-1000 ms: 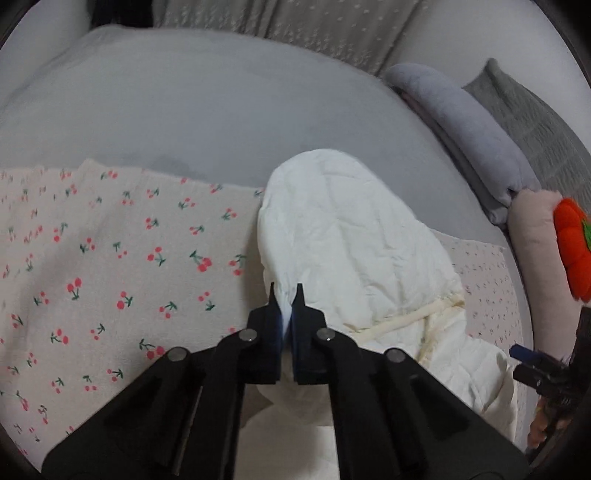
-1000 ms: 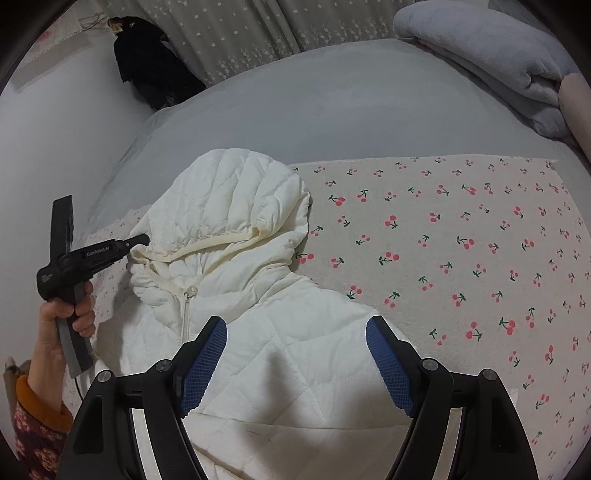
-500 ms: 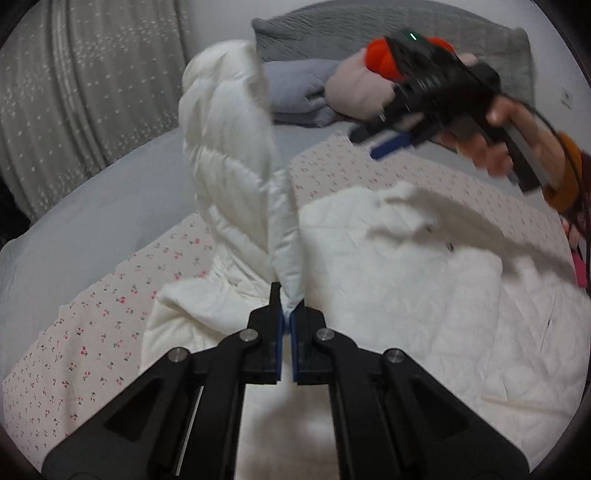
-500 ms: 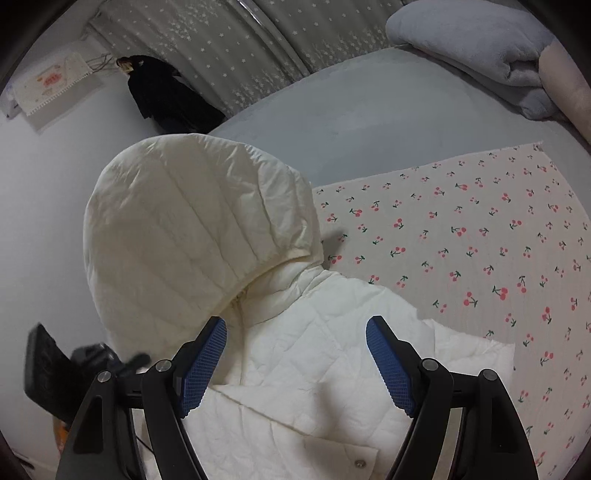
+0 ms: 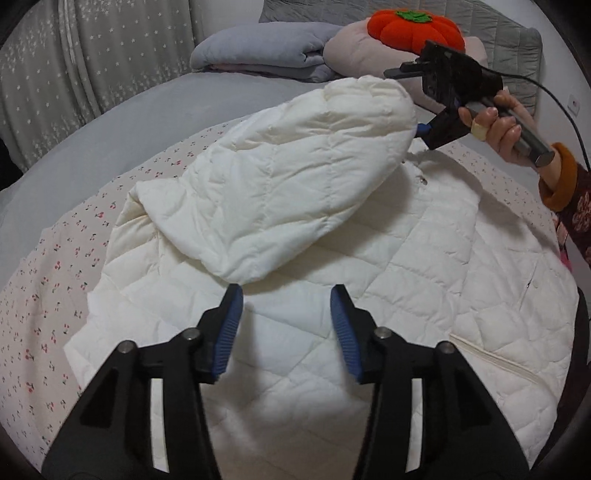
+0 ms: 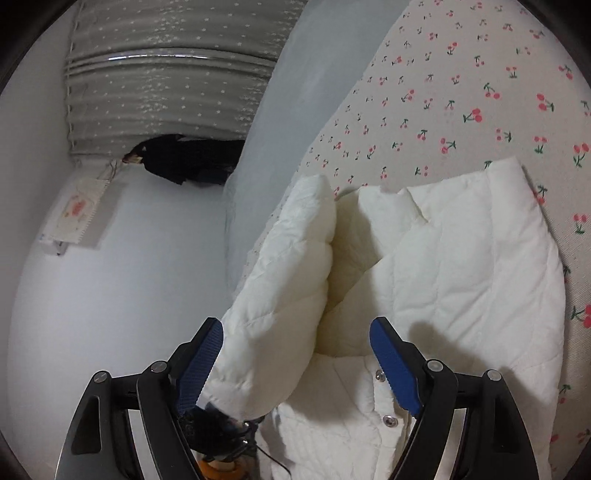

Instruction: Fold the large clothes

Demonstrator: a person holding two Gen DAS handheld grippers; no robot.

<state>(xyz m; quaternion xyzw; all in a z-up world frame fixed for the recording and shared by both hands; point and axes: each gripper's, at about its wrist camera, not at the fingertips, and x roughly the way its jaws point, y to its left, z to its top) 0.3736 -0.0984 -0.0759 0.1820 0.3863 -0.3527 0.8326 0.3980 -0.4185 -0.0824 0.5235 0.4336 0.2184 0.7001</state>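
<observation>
A white quilted hooded jacket (image 5: 424, 280) lies spread on the cherry-print sheet (image 5: 55, 295). Its hood (image 5: 280, 184) is folded down over the body. My left gripper (image 5: 286, 291) hovers just short of the hood's near edge; its jaws are opening with nothing between them. A hand holds my right gripper (image 5: 410, 99) at the hood's far end. In the right wrist view the hood (image 6: 284, 295) lies between the jaws of my right gripper (image 6: 297, 325); they stand wide, still opening, and do not pinch it. The snap-button front (image 6: 384, 406) shows below.
A folded grey blanket (image 5: 266, 48), a pink cushion (image 5: 354, 51) and an orange pumpkin plush (image 5: 413, 26) lie at the bed's head. Grey starred curtains (image 5: 92, 74) hang behind. A white wall (image 6: 110, 295) and a dark garment (image 6: 184, 158) flank the bed's side.
The left gripper has let go of the hood, which stood upright half a second ago and now lies over the jacket's body. The right gripper has rolled and come up to the hood.
</observation>
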